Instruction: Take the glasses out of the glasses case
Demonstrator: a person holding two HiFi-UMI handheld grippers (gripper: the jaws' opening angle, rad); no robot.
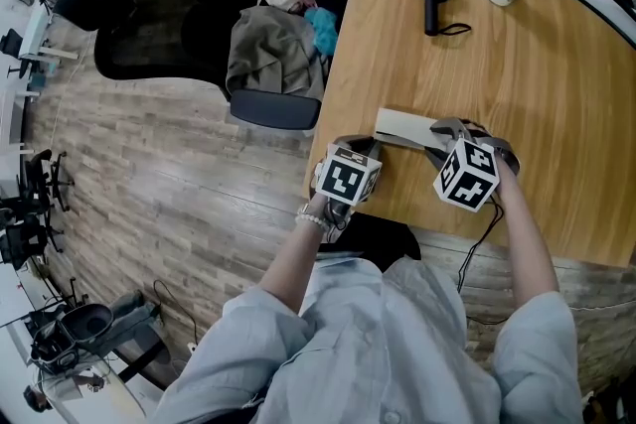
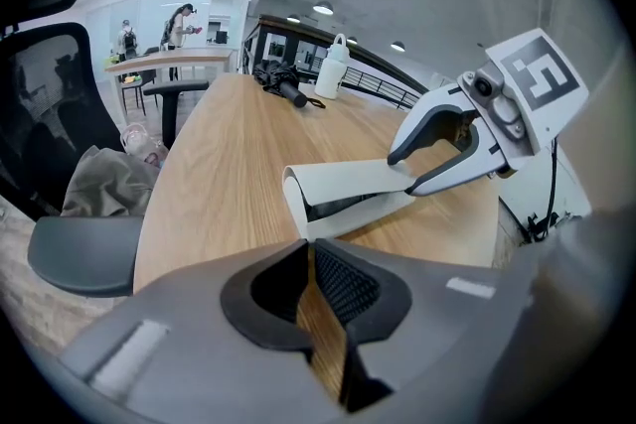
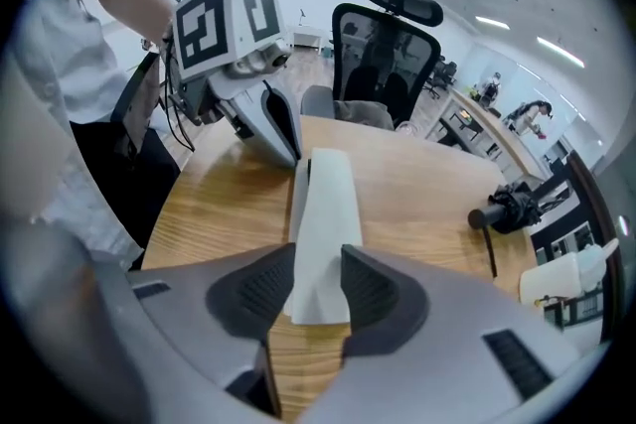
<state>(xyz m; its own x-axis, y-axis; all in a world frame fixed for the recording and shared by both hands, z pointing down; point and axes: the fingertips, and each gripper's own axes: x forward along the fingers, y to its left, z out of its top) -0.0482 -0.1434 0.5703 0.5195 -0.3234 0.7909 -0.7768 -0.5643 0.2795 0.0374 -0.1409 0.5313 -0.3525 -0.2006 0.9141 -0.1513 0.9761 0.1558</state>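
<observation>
The off-white glasses case (image 3: 326,213) lies flat on the wooden table (image 3: 427,204), its long axis running straight ahead of the right gripper (image 3: 318,291), which pinches its near end. Its dark, open far end faces the left gripper (image 2: 310,283), whose jaws are pressed together, empty.

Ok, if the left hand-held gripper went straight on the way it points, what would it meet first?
Most likely the near end of the white glasses case, just beyond the tips of the left hand-held gripper; angled down, it could touch the table first.
</observation>
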